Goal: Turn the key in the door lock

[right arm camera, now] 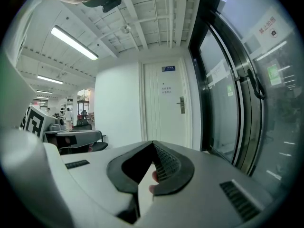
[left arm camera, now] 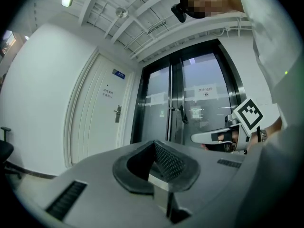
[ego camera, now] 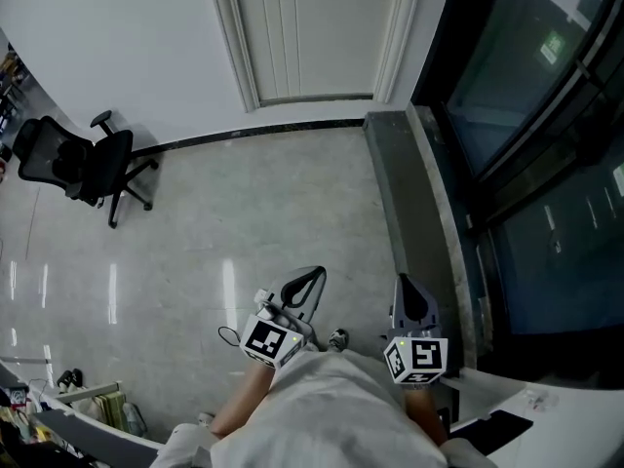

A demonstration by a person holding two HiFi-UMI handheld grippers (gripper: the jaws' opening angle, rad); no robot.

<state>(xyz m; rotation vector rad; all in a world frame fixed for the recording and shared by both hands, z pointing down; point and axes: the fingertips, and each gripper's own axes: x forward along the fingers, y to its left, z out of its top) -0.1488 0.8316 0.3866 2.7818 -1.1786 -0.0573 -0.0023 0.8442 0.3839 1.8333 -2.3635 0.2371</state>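
Stood well back from the white door (ego camera: 310, 29), facing it across the grey floor (ego camera: 263, 213). Held the left gripper (ego camera: 310, 283) and the right gripper (ego camera: 408, 291) close to the body, side by side, both aimed roughly level toward the door and both far short of it. Showed both pairs of jaws clenched tip to tip in the gripper views, with nothing grasped between them.

Could pick out the lock plate (right arm camera: 181, 105) with its lever on the door's right edge, at about mid height, small and dark against the white panel. Could not make out a key there; too small to tell whether one sat in the lock. Noted dark glass doors (ego camera: 526, 115) just right of the white door and a black office chair (ego camera: 83, 159) well to its left, by the wall.

Judged the task barely begun: the step in hand looked like the approach to the door.

Needed, for a clean approach, to walk straight at the door's right edge rather than its middle, staying off the sill of the glass doors. Seemed wise to bring the right gripper up to lock height, level and square to the door. Called for releasing the jaws only when near the door, just wide enough for a key's head, then closing on its flat faces. Would have favoured a turn by rolling the wrist about the key's own line, not by prying sideways against the door.
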